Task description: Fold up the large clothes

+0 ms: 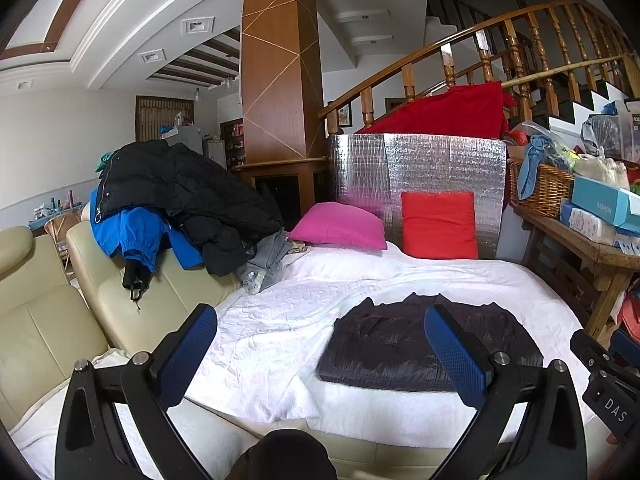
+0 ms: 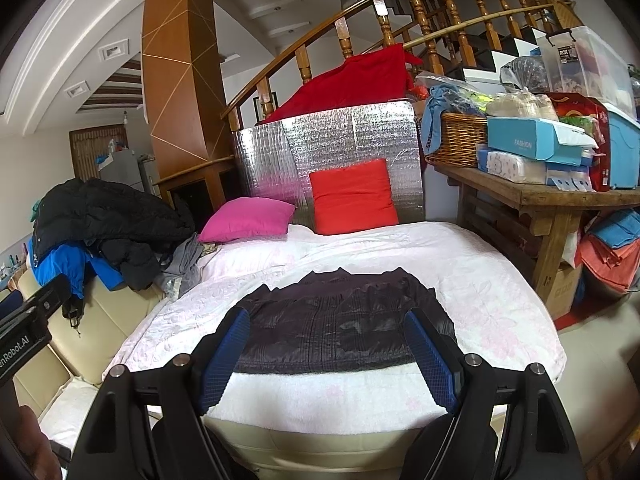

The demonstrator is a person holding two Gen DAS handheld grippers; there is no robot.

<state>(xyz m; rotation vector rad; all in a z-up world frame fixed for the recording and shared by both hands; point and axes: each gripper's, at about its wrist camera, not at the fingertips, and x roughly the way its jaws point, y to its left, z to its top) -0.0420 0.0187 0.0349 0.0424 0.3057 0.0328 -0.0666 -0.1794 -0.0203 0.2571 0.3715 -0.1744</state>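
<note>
A dark quilted jacket (image 1: 400, 348) (image 2: 344, 328) lies folded into a flat rectangle on the white bedspread (image 1: 280, 312) (image 2: 480, 292), near its front edge. My left gripper (image 1: 320, 320) hovers open above the front of the bed, to the left of the jacket; its right finger overlaps the jacket in the picture. My right gripper (image 2: 326, 324) hovers open right in front of the jacket, one blue pad on each side of it in the picture, with nothing between the pads. Neither gripper touches the cloth.
A heap of coats (image 1: 168, 196) (image 2: 100, 224), black over blue, sits on the cream sofa (image 1: 52, 312) at left. A pink cushion (image 1: 340, 226) and a red cushion (image 1: 438, 224) lean at the bed's back by a silver foil panel (image 2: 328, 148). A cluttered wooden table (image 2: 532, 196) stands at right.
</note>
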